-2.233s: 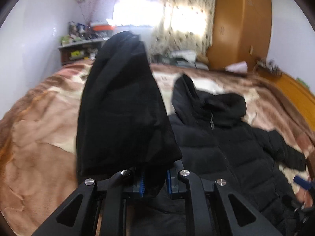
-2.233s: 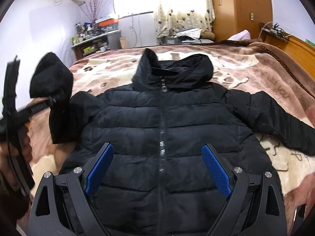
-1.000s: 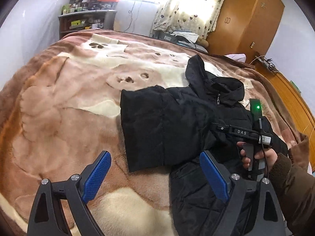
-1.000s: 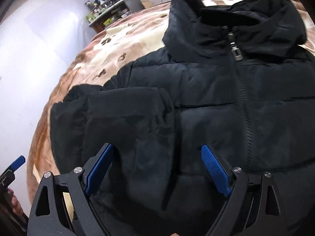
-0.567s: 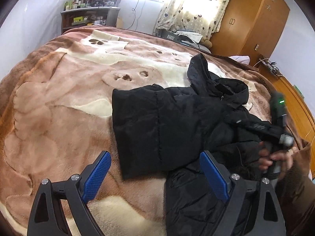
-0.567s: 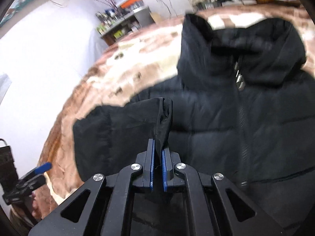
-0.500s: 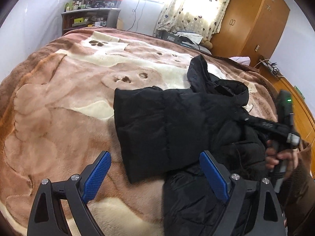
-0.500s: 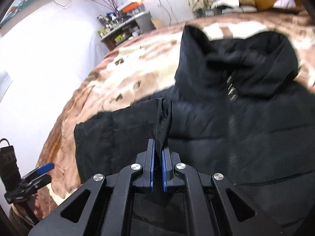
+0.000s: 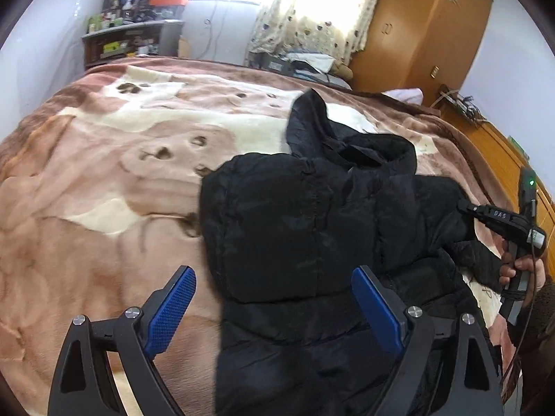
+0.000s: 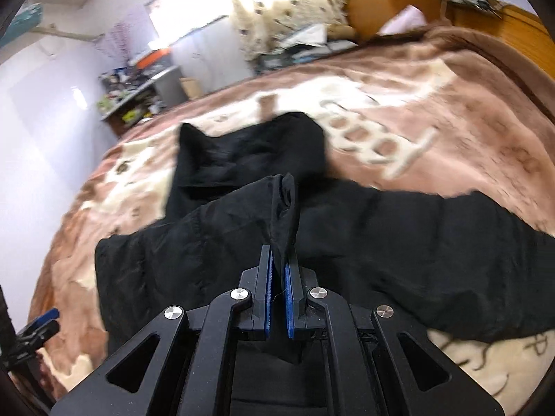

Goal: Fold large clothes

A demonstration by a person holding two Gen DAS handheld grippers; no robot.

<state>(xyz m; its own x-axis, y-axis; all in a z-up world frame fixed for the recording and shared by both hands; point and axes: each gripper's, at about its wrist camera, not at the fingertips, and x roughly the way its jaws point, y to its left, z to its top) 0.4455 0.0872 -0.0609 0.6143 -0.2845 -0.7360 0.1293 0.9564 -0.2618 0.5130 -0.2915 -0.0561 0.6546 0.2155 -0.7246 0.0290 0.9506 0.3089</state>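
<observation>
A black puffer jacket [image 9: 295, 225] lies front up on the brown blanket [image 9: 104, 180], its hood [image 9: 347, 145] toward the far end. One sleeve is folded across its chest. My left gripper [image 9: 274, 308] hovers open over the jacket's near left edge with nothing between its blue pads [image 9: 173, 306]. My right gripper [image 10: 277, 253] is shut on a pinched ridge of the jacket's [image 10: 399, 242] fabric and holds it raised off the bed. The other sleeve [image 10: 492, 242] trails out to the right. In the left wrist view a hand [image 9: 520, 270] holds that gripper's handle at the right edge.
An orange wooden wardrobe [image 9: 433, 24] and a curtained window [image 9: 312, 10] stand beyond the bed. A cluttered shelf [image 9: 128, 38] is at the far left. A wooden bed frame [image 9: 503, 145] borders the right side. Bare blanket spreads left of the jacket.
My left gripper let go of the sleeve, which now lies folded across the chest. My right gripper shut on the jacket's fabric and lifted it up and to the right. The left gripper drifted toward the jacket.
</observation>
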